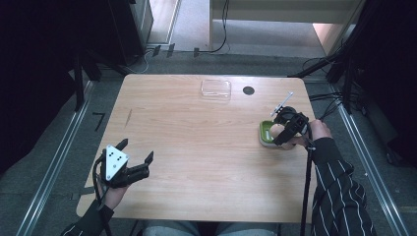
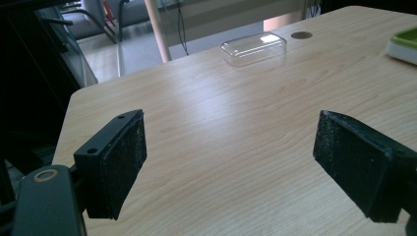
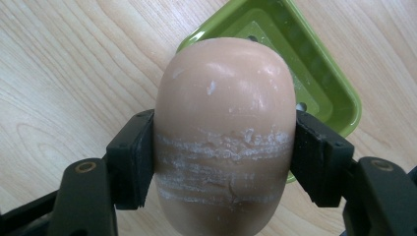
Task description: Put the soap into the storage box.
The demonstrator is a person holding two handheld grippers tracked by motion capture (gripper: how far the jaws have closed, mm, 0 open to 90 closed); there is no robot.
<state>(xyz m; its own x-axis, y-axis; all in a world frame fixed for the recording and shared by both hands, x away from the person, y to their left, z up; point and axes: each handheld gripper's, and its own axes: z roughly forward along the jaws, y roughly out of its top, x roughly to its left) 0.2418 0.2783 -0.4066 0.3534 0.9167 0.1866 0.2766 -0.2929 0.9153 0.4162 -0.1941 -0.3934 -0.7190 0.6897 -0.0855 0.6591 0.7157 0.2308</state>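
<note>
**Item: bar of soap, held over its dish**

1. Soap bar (image 3: 225,132) — pale peach, rounded, with whitish scuffed bands across its middle. Clamped at the waist between the two black jaws of the right gripper (image 3: 223,157); the pads press on both flanks. In the high view it sits near the table's right edge, over the dish.

2. Soap dish (image 3: 314,83) — green, rectangular, with a raised rim and drain holes in its floor. The part of the floor in sight is bare; the rest is hidden behind the bar. Whether the soap touches the dish cannot be told.

3. Clear lid or box (image 1: 216,89) — transparent plastic, at the far side of the table (image 1: 196,147), well apart from the dish. Appears empty.

4. Left gripper (image 1: 135,157) — jaws spread wide, nothing between them, resting near the table's near-left corner.

Step in hand, as judged: the bar is being carried at the dish, either lifted out or about to be set in. The next move calls for a steady, level grip, since the bar looks slippery.
</note>
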